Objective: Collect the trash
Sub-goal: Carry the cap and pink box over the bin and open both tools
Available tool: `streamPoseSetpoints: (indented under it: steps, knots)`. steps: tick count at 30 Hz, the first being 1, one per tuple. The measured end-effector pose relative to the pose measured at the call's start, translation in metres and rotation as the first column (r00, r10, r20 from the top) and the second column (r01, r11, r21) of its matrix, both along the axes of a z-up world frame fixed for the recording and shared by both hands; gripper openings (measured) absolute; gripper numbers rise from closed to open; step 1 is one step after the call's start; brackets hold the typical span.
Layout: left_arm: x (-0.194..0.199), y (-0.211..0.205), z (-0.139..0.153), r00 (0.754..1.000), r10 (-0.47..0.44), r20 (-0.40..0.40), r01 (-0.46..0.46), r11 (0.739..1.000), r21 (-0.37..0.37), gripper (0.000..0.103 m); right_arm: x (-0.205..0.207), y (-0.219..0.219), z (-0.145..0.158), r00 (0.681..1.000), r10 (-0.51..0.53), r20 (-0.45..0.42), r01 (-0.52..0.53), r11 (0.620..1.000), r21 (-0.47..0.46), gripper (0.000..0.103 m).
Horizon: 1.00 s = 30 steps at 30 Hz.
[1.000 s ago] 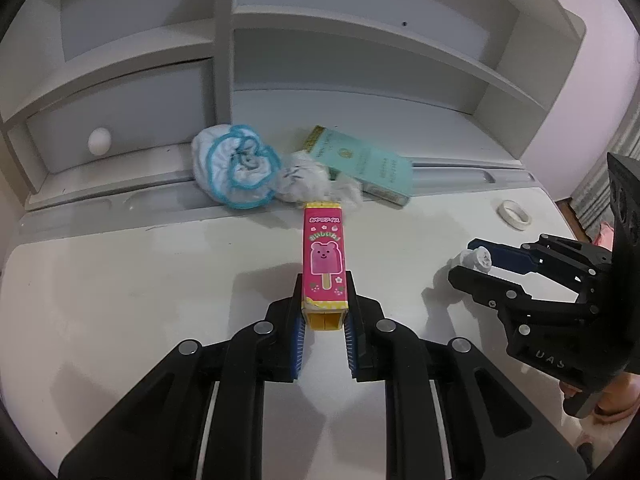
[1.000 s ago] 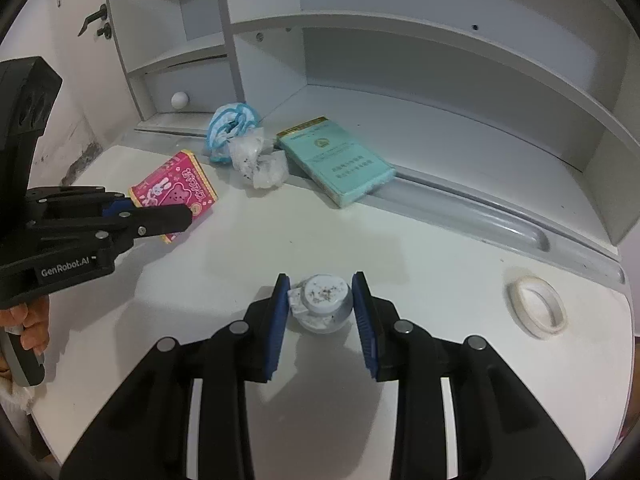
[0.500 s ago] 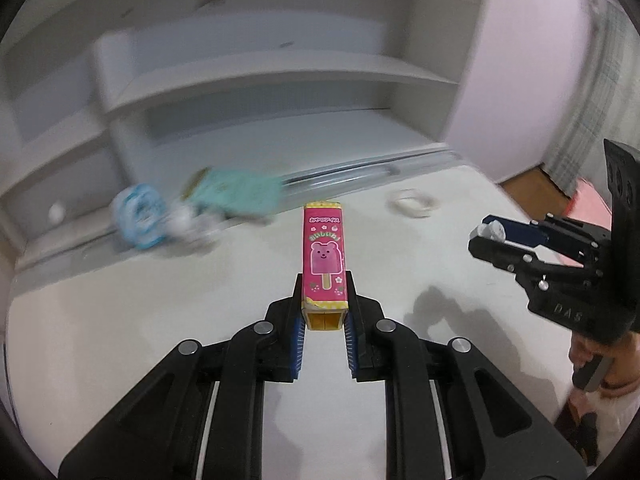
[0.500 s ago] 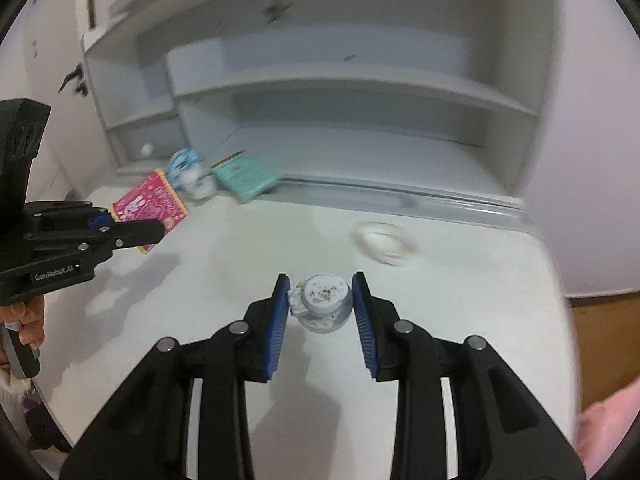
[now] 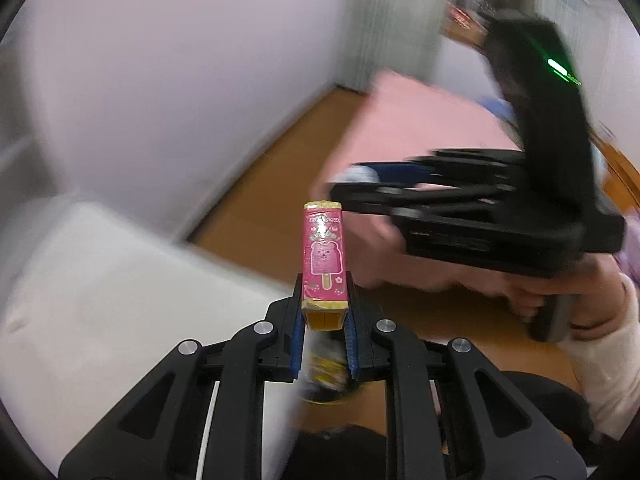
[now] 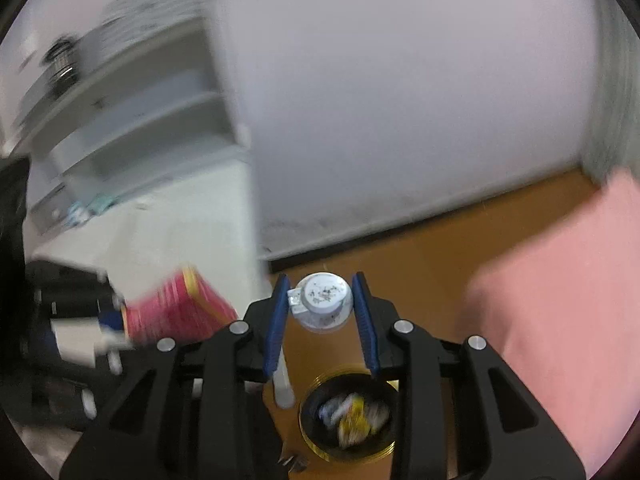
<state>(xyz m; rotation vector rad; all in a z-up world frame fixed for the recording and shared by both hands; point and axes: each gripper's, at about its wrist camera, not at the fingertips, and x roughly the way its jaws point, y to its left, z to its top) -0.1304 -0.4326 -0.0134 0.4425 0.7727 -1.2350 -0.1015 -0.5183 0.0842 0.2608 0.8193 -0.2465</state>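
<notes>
Two bits of trash are already picked up, and neither one is in the bin (image 6: 347, 414) yet. The bin is sitting on the brown floor (image 6: 420, 240), and it is already holding some wrappers, white and yellow ones. So the dropping part is still left to do, I think. More trash looks to be waiting far off on the tabletop (image 6: 160, 216), a blue and white blur near the shelves (image 6: 132, 120), too smeared to name.

The left gripper (image 5: 323, 322) is pinching the pink box (image 5: 323, 258) with the bear ice pop on it. Its jaws are pressing on the bottom end of the box, one on each side. The rest of the box is sticking out past the tips. Something yellow, likely the bin, is showing just below this gripper, right under the box.

The right gripper (image 6: 320, 304) is holding the little white cup (image 6: 323, 300) with dark specks on its lid. The cup is sitting between the blue pads, near their tips, and the pads are touching its sides. The bin is lying just below this cup too, so both things are hanging close above it.
</notes>
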Motion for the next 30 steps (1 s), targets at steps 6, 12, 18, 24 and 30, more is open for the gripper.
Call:
streamPoseSetpoints:
  steps: [6,12,18,24,30]
  knots:
    - [-0.048,-0.086,-0.080,0.991,-0.118,-0.060,0.127,0.977,0.169,0.016,-0.067,-0.091,-0.108,0.968,-0.194,-0.160,0.228,0.944,0.238,0.032]
    - [-0.040,-0.128,-0.203,0.991,-0.055,-0.120,0.101,0.905,0.413,0.016,-0.089,-0.126,-0.236,0.916,-0.198,-0.350,0.357,0.801,0.480,0.032]
    - [-0.010,-0.125,-0.306,0.988,0.066,-0.138,0.040,0.763,0.645,0.016,-0.079,-0.109,-0.340,0.851,-0.131,-0.508,0.441,0.702,0.559,0.032]
    - [-0.002,-0.122,-0.314,0.984,0.089,-0.155,0.034,0.757,0.652,0.016,-0.064,-0.090,-0.360,0.847,-0.132,-0.515,0.460,0.669,0.584,0.032]
    - [-0.001,-0.127,-0.313,0.982,0.090,-0.163,0.036,0.766,0.642,0.017,-0.061,-0.092,-0.352,0.844,-0.158,-0.513,0.468,0.686,0.558,0.033]
